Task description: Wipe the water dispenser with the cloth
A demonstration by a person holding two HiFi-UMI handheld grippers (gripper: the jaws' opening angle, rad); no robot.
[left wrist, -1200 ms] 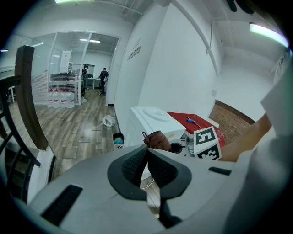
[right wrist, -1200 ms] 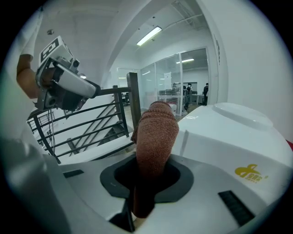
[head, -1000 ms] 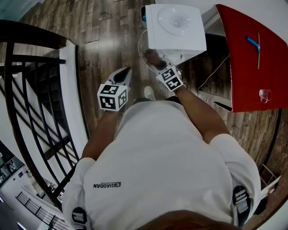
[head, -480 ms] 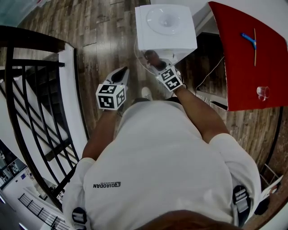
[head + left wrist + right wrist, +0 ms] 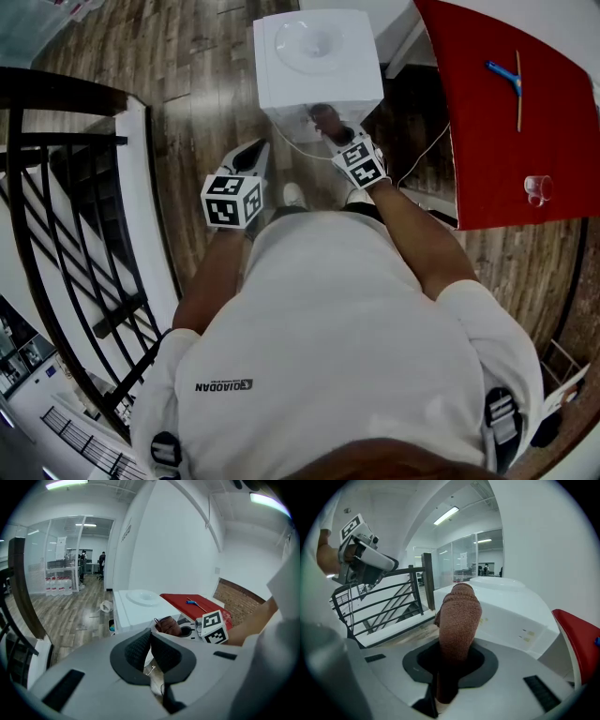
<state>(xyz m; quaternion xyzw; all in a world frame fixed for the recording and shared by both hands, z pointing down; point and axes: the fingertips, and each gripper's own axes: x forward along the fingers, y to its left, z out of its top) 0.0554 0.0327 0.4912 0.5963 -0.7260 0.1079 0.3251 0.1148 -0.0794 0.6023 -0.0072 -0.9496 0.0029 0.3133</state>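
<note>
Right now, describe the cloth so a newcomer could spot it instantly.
Find the white water dispenser on the wood floor beside the red table. At its near side, the right gripper has its jaws shut on the cloth: a brown, nubby wad, the only dark, soft thing against the white casing.

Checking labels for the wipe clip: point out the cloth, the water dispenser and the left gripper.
cloth (image 5: 458,613): right gripper view, middle of the brown fold above the jaws.
water dispenser (image 5: 323,75): head view, its white top face.
left gripper (image 5: 150,635): left gripper view, between its fingertips.
</note>
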